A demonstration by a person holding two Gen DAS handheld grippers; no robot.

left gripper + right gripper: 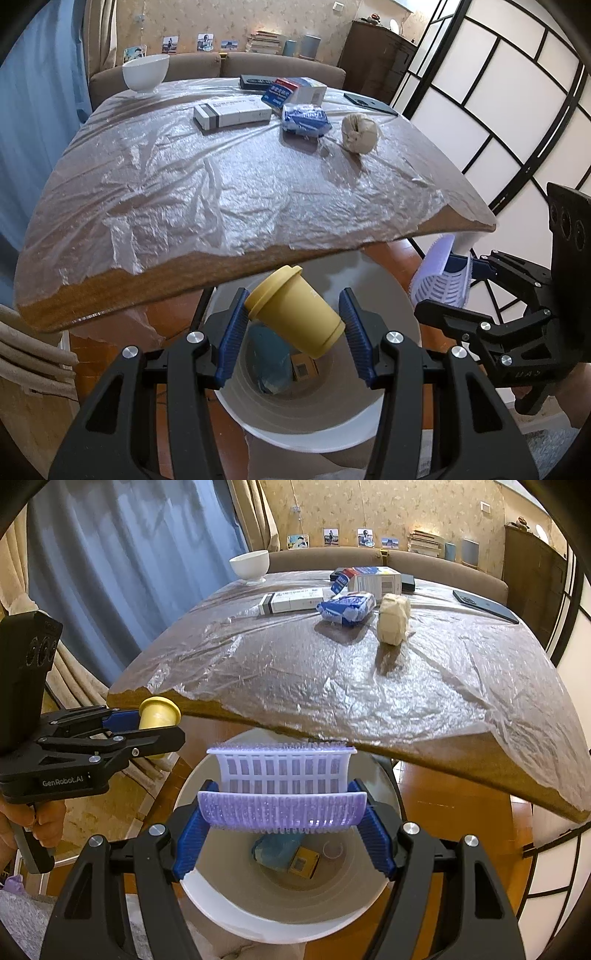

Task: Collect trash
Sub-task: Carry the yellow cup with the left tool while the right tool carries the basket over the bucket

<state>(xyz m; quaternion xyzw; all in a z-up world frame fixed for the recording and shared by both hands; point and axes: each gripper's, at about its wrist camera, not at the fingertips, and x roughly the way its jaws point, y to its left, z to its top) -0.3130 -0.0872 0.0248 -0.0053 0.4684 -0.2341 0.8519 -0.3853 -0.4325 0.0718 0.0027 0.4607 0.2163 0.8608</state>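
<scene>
Cup [295, 312] and basket [282, 790], each gripped between fingers over the bin [280, 915]; centre both, then let go.

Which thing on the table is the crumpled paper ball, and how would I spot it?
Start at the big table under wrinkled clear plastic sheet. Toward its far end lies a cluster of boxes with a blue-and-white packet in front. The crumpled paper ball sits just right of that packet: a beige, lumpy wad, the only thing there with no print and no straight edges.
</scene>
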